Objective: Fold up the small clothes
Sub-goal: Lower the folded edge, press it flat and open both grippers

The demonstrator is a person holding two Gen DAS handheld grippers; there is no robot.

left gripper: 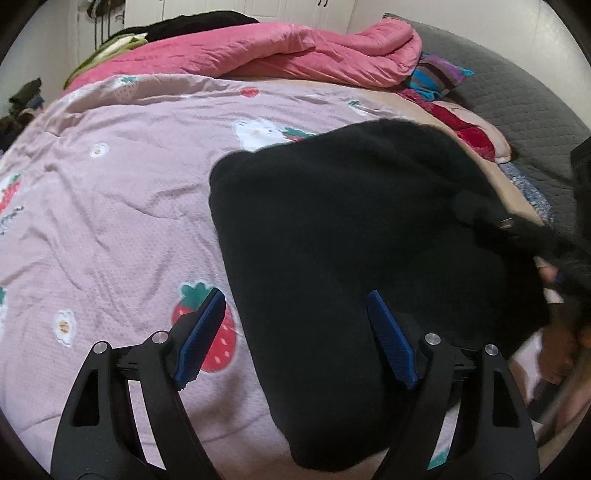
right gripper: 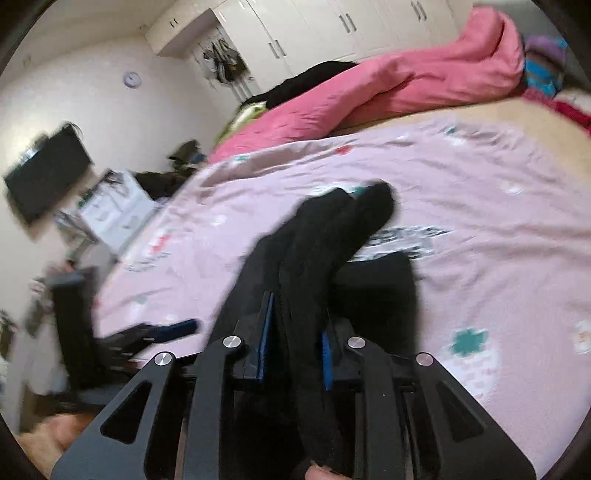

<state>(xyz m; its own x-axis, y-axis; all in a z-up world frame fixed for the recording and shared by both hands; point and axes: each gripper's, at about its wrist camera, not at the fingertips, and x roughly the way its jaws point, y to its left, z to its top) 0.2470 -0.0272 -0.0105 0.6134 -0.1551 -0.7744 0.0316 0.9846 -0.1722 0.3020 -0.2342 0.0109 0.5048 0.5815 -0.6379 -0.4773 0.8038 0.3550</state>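
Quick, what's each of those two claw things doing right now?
Left gripper: open, holding nothing, edge of the black garment between its fingers.
Right gripper: shut on a bunched part of the black garment.

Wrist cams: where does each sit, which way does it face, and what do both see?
Left wrist: on the left tool, angled down over the black garment on the strawberry bedspread; open fingers and a blurred hand show.
Right wrist: on the right tool, facing across the bed to the wardrobes; its pads clamp a black fold.
Shared: bedspread, black garment, pink duvet.
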